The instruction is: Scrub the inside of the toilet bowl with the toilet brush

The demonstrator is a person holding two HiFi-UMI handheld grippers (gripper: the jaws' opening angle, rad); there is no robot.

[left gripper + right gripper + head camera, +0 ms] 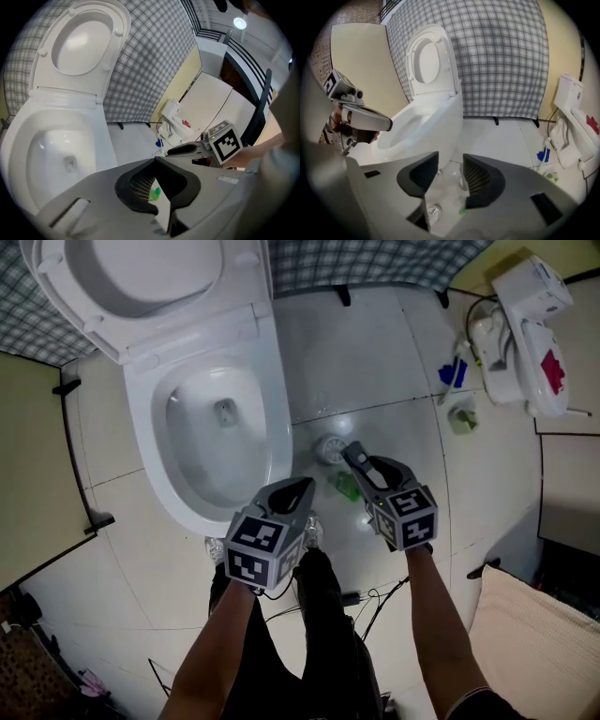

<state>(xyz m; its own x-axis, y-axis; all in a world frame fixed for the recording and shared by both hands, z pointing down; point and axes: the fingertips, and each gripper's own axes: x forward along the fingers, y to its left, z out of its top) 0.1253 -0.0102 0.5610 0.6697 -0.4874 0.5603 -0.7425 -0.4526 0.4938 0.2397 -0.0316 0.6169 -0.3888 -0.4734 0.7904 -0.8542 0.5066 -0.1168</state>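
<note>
The toilet bowl [274,418] is open from above; its lid [141,277] stands raised at the back. The floor [375,352] on the right of the bowl is free up to the back edge. Only a round shiny thing [330,448] and a small green thing [348,486] lie near the bowl. A white appliance [525,334] fills the floor's far right corner, and a beige panel [33,474] closes the left edge.

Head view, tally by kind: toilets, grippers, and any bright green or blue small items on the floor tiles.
Toilet: 1
Grippers: 2, left gripper and right gripper
Bright green item: 1
Blue item: 1
Total: 5
</note>
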